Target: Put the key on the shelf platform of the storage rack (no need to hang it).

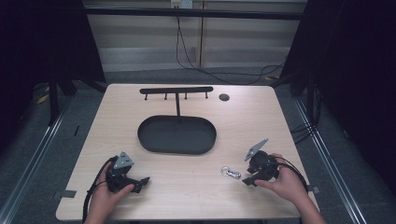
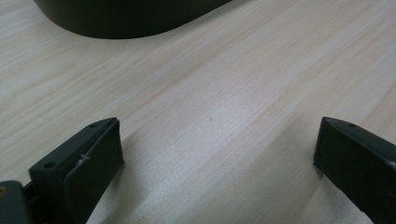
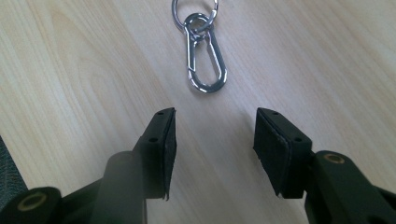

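On the light wooden table (image 1: 187, 186) a small silver carabiner (image 1: 231, 173) with a key ring on one end lies flat, near the front edge and on the right half. The right gripper (image 1: 248, 181) is held in the person's right hand (image 1: 286, 183) just beside this carabiner, on its right side, and its tips point toward it. In the right gripper view the carabiner (image 3: 204, 60) lies in front of the two black jaws, a little beyond their tips; nothing is between them, and they touch neither the carabiner nor each other. The jaws stand partly apart, with bare wood visible in the gap. The left gripper (image 1: 142, 182) is in the person's left hand (image 1: 106, 198) at the front left part of the table, well apart from the carabiner. In the left gripper view its jaws are spread wide and the space between them holds only table surface. Behind both grippers, about in the middle of the table, there is a black oval tray (image 1: 149, 137), and from its far side a thin post goes up to a black rack (image 1: 176, 90) with short pegs under its bar. The edge of the tray (image 2: 121, 23) also appears at the top of the left gripper view.
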Demonstrator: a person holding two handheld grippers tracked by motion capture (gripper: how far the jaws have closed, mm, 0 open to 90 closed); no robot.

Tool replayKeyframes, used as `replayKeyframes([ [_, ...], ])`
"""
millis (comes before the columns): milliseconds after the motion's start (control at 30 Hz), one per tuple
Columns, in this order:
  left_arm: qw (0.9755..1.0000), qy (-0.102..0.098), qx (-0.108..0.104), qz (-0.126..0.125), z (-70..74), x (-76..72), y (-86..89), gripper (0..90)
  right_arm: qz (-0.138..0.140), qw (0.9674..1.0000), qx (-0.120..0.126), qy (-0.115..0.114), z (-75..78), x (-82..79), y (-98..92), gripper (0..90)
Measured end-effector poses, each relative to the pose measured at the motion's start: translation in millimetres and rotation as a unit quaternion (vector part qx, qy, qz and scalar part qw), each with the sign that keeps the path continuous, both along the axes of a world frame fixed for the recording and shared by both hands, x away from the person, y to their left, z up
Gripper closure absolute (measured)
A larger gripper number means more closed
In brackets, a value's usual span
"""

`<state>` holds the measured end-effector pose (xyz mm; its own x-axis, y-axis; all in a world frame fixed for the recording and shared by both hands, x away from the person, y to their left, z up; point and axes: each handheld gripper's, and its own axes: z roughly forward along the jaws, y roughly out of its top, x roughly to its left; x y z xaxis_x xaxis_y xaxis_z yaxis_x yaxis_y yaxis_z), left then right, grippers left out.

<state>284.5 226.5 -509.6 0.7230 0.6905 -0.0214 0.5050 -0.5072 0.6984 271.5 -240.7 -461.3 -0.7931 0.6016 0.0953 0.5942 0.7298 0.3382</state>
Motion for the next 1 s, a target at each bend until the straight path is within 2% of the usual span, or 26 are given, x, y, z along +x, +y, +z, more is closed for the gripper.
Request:
replayKeyframes([
  [33,1.0,0.0,0.0,0.0,0.0,0.0,0.0,0.9,0.0,1.0,0.0,0.0,0.0,0.0,0.0,49.1],
  [67,1.0,0.0,0.0,0.0,0.0,0.0,0.0,0.9,0.011,0.9999,-0.011,0.002,0.3,3.5,5.6,50.0],
  [167,1.0,0.0,0.0,0.0,0.0,0.0,0.0,0.9,0.014,0.9998,-0.011,0.004,0.8,6.0,8.9,50.6],
  [500,1.0,0.0,0.0,0.0,0.0,0.0,0.0,0.9,0.037,0.9985,-0.037,0.018,-3.3,20.6,24.3,55.4],
  [567,1.0,0.0,0.0,0.0,0.0,0.0,0.0,0.9,0.047,0.9979,-0.042,0.017,-3.5,23.2,29.0,57.3],
  [600,1.0,0.0,0.0,0.0,0.0,0.0,0.0,0.9,0.046,0.9977,-0.044,0.024,-3.3,23.4,31.6,58.5],
  [633,1.0,0.0,0.0,0.0,0.0,0.0,0.0,0.9,0.056,0.9966,-0.053,0.027,-3.9,24.8,35.4,58.6],
  [800,1.0,0.0,0.0,0.0,0.0,0.1,0.0,0.9,0.074,0.9949,-0.061,0.031,-4.8,29.1,43.6,59.1],
  [867,1.0,0.0,0.0,0.0,0.0,0.0,0.0,0.9,0.072,0.9948,-0.065,0.031,-4.9,29.5,45.6,59.5],
  [1000,1.0,0.0,0.0,0.0,0.0,0.1,0.0,0.9,0.079,0.9936,-0.068,0.043,-5.9,32.6,51.0,66.4],
])
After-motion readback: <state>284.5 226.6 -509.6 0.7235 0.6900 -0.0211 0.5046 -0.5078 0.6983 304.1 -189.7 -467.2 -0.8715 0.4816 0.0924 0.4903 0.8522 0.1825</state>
